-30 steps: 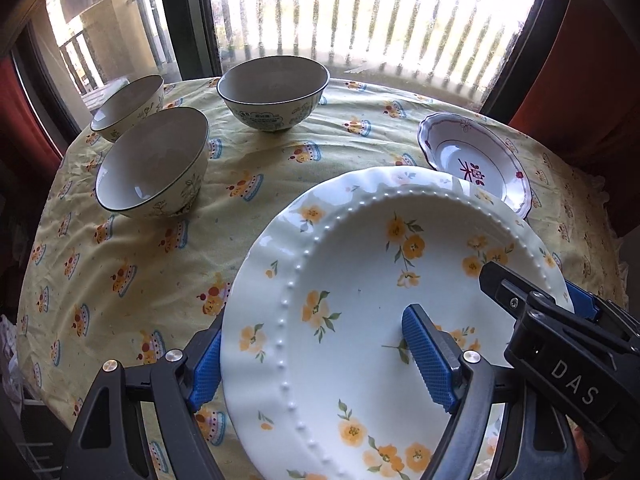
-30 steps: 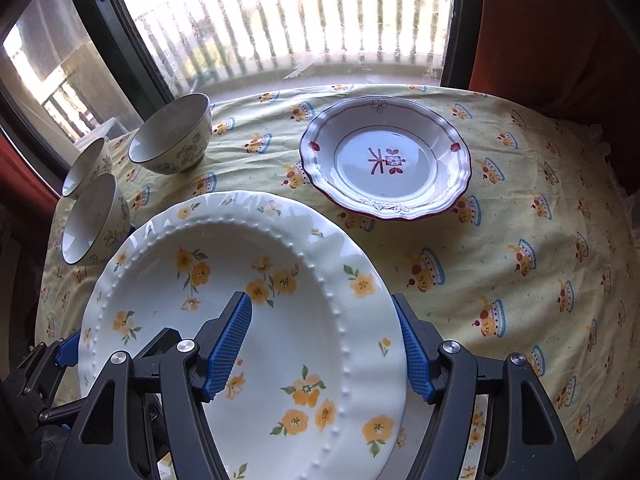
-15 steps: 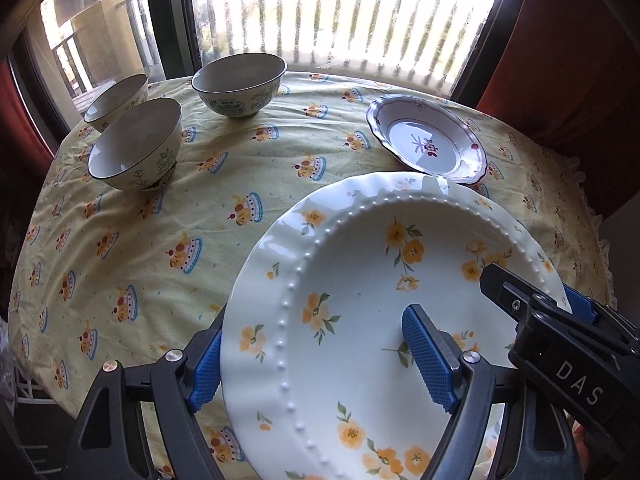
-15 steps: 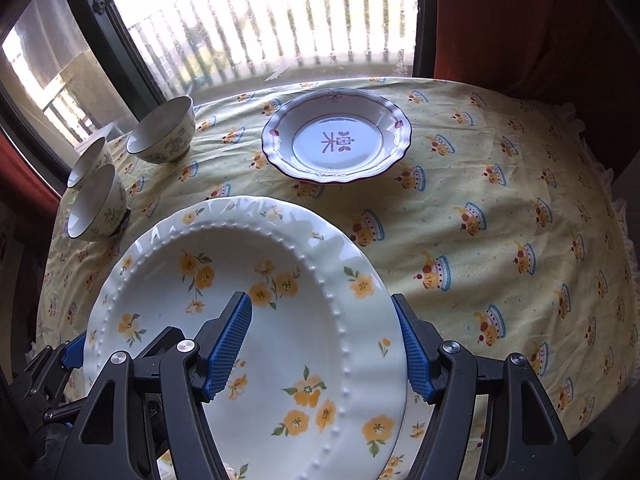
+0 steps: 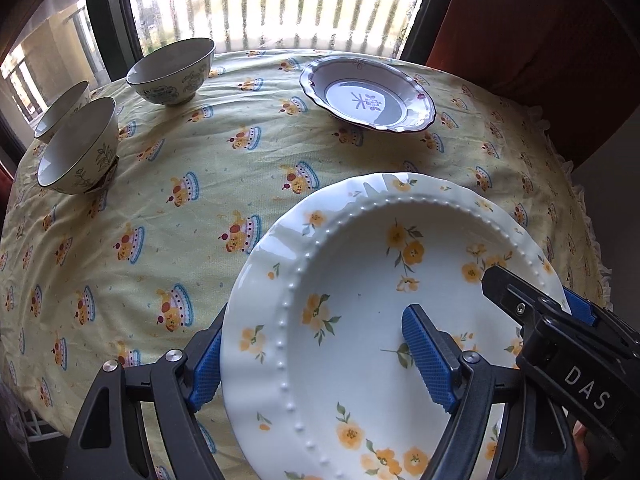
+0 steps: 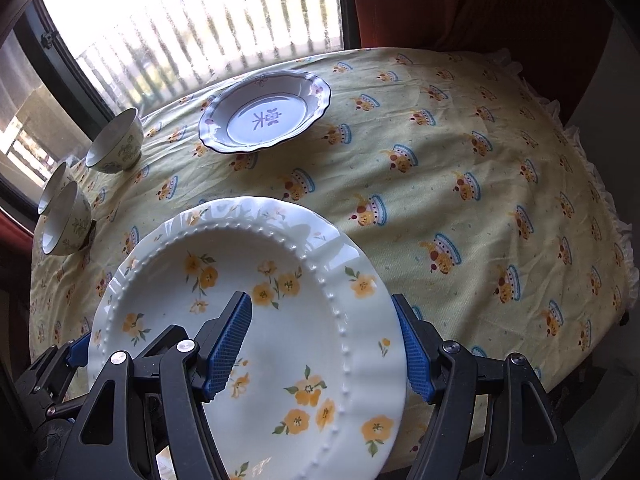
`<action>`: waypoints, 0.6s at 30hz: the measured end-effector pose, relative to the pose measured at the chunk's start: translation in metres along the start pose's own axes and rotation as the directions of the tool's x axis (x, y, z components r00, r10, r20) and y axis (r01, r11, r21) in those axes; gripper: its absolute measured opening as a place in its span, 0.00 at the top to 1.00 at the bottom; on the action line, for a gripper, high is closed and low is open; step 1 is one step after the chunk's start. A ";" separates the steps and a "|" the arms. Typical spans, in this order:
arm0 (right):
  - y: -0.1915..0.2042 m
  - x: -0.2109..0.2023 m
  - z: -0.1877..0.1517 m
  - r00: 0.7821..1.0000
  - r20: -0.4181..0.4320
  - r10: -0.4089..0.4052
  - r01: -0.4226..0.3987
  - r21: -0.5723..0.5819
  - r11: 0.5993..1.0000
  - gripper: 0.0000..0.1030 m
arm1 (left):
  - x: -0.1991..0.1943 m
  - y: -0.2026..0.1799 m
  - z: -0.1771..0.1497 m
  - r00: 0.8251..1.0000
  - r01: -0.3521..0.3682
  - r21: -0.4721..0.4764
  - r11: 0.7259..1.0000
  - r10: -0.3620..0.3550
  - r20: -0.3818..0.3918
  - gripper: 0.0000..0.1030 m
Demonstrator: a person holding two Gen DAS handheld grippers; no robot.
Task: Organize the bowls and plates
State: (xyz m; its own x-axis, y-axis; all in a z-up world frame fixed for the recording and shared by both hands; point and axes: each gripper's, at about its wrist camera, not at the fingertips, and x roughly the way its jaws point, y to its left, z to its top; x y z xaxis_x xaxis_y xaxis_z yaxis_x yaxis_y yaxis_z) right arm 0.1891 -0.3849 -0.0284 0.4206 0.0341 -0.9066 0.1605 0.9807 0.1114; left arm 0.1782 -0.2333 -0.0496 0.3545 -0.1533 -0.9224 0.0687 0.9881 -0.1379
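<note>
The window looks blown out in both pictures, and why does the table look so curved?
Left wrist view: window overexposed, backlight glints on the plate rim. Right wrist view: same glare, window washed white. Both: fisheye lens bends the table edge; focus stays sharp.

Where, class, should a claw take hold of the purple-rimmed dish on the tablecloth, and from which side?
Grip the purple-rimmed dish by its flared, scalloped rim, one finger over it and one under, probably best on the near edge. The rim stands off the tablecloth, and the near side has bare cloth, while the nearest bowl stands apart to the left.
</note>
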 end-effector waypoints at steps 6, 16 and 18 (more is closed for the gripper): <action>-0.023 0.007 0.006 1.000 -0.013 0.020 -0.021 -0.047 0.999 0.30 | 0.006 -0.025 -0.003 1.000 -0.029 -0.064 0.998 0.029 0.001 0.21; -0.058 0.025 0.018 0.998 -0.054 0.043 -0.053 -0.192 0.980 0.30 | 0.026 -0.052 -0.018 0.997 -0.072 -0.184 0.980 0.069 -0.019 0.21; -0.059 0.028 0.018 0.996 -0.070 0.054 -0.068 -0.217 0.974 0.30 | 0.027 -0.053 -0.021 0.997 -0.082 -0.196 0.977 0.080 -0.017 0.21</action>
State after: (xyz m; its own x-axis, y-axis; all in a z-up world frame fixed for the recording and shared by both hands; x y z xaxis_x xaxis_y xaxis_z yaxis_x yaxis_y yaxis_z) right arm 0.2071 -0.4451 -0.0530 0.3655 0.1000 -0.9254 -0.0662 0.9945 0.0813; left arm 0.1645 -0.2893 -0.0751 0.3429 -0.0737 -0.9365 -0.1448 0.9808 -0.1303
